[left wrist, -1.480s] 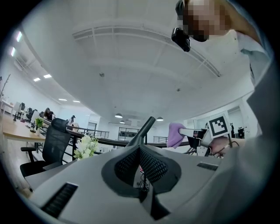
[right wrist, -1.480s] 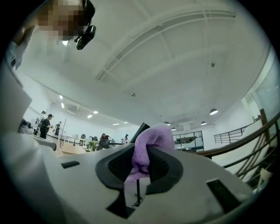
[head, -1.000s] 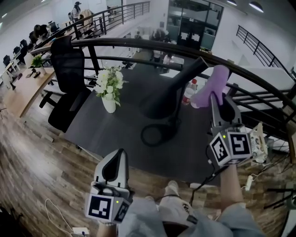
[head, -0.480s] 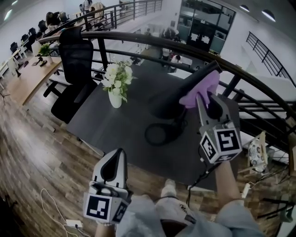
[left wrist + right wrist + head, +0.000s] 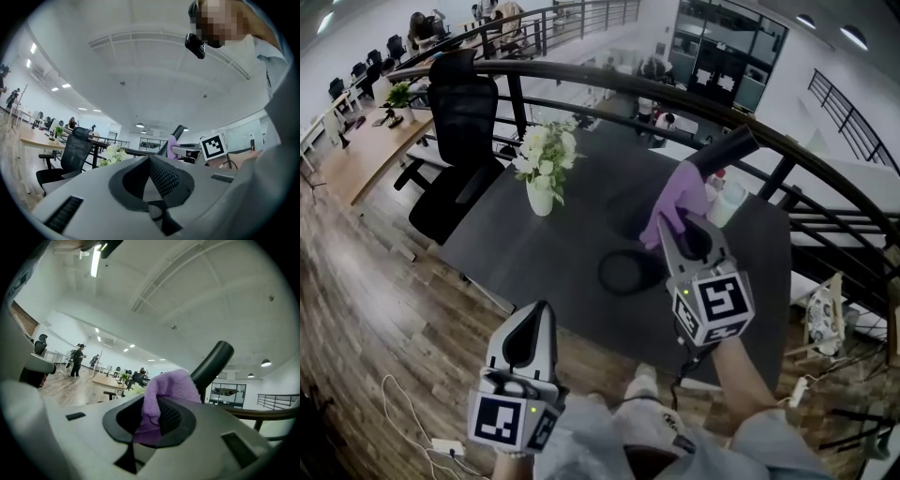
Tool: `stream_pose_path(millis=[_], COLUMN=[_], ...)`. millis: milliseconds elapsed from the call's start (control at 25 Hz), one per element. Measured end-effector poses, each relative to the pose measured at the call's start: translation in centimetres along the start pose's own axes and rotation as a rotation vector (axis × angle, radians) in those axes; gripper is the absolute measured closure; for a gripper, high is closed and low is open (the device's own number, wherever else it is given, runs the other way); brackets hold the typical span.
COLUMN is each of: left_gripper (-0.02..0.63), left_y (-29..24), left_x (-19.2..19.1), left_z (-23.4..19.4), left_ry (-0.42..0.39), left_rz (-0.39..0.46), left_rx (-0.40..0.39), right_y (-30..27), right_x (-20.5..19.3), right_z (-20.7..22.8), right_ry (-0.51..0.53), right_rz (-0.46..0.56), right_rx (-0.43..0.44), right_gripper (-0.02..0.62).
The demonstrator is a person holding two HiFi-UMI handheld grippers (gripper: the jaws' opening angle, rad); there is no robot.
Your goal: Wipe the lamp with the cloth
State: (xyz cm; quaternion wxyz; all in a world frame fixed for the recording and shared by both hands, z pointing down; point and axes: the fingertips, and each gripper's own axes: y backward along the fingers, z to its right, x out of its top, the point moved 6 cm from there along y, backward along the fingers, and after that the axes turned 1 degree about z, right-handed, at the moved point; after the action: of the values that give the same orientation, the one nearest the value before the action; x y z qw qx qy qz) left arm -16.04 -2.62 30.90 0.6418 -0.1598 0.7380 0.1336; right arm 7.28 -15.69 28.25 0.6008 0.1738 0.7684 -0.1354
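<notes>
Head view first: one black lamp (image 5: 630,272) stands on the dark table (image 5: 534,253), with its ring base toward the near edge and its arm slanting up to the right. The right gripper (image 5: 680,230) is clamped on the one purple cloth (image 5: 680,199), and the wad looks pressed against the arm about midway up, though I can't swear it's touching. The left gripper (image 5: 532,319) hangs low over the floor, well clear of the table. There's also one vase (image 5: 541,197) of white flowers and one chair (image 5: 459,122) at the far left side. That makes two grippers in total.

Left gripper view: the jaws are closed on each other with nothing between them, so it's just idling.

Right gripper view: the cloth is pinched by a fold down between the pads and most of it bunches out past the tips. The lamp arm rises right behind it.

Handling-wise, the cloth looks soft, light and floppy — probably terry or microfibre. It should mould around the arm and won't slip out if the pinch stays deep. I'd keep the loose wad as the wiping face so the hard jaw tips don't scrape.

The lamp looks stiff but top-heavy, a long thin arm on a skinny ring — push sideways too hard and I'd guess it slides or tips. Stroking along the arm seems safest, and the free gripper could steady the base.
</notes>
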Motion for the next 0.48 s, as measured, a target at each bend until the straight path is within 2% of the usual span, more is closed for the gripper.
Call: stream_pose_path(millis=[160, 360, 480], left_gripper=[0.6, 0.6, 0.6], left_y=[0.4, 0.8, 1.4], left_x=[-0.1, 0.4, 0.2], left_z=[0.0, -0.5, -1.1], left_ry=[0.002, 0.004, 0.013], left_rz=[-0.002, 0.057, 0.043], left_rx=[0.016, 0.041, 0.069], right_y=[-1.0, -3.0, -4.4], right_x=[-0.6, -1.0, -1.1], right_z=[-2.1, -4.7, -6.1], right_ry=[-0.004, -0.008, -0.008], right_rz=[-0.023, -0.04, -0.051], right_rx=[0.05, 0.105, 0.137], right_gripper=[0.531, 0.531, 0.531])
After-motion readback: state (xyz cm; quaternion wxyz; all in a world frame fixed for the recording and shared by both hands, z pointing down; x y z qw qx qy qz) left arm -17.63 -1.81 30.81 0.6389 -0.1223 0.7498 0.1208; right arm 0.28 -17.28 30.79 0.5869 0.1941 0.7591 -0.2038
